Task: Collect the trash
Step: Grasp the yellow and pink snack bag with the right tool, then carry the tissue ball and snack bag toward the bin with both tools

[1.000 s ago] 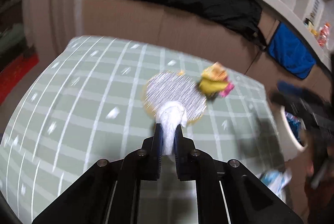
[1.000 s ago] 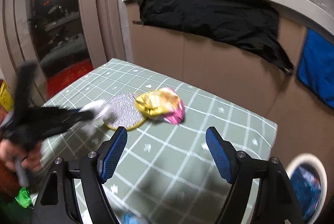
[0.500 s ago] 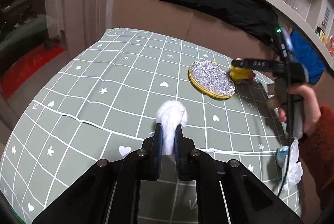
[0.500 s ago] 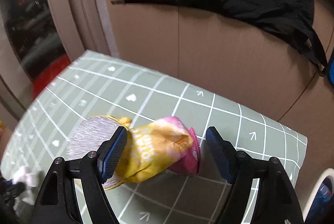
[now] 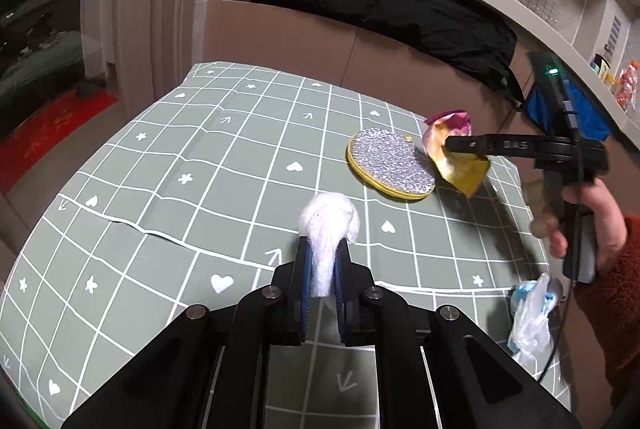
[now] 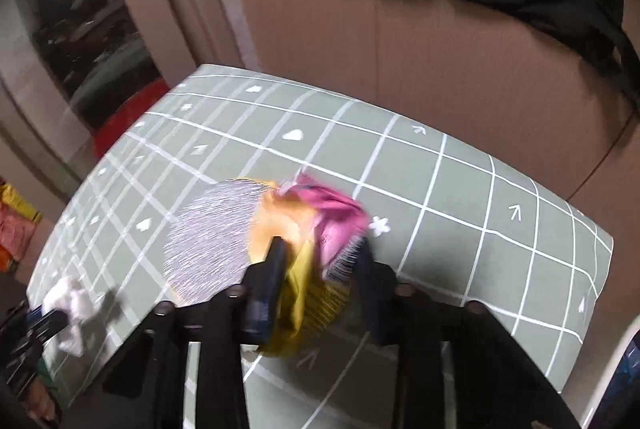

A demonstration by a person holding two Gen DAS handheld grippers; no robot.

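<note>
A: Left gripper (image 5: 322, 261), low centre of the left view: pinching a white wad (image 5: 330, 225), pads pressed tight on its lower half, top puffing out above the tips. Hanging over the green gridded table (image 5: 160, 165).

B: Same wad showing in the right view, lower left corner (image 6: 74, 303), blurred, clamped in dark fingers over the table's near edge.

A: Right gripper (image 6: 318, 261), centre of its own view: jaws closing, yellow-and-pink wrapper (image 6: 308, 229) sitting between them, crumpled, pads pressing into both sides. Blurring heavily, so edges unclear.

B: Confirming from the left view, right of centre: wrapper (image 5: 450, 153) gripped at the tip of the right gripper (image 5: 456, 145), seeming to hang clear of the cloth, yellow corner drooping. Hand (image 5: 592, 221) with a rust sleeve gripping the handle at the right edge.

A: Glitter disc (image 5: 390, 163), yellow-rimmed, lying flat on the table just left of the wrapper. In the right view, smearing into a silver patch (image 6: 212, 241) left of the jaws.

B: More trash: a blue-and-white plastic scrap (image 5: 532, 313) lying at the table's lower right edge, below the hand.

A: Background: black cloth (image 5: 384, 9) draping over cardboard, upper centre.
</note>
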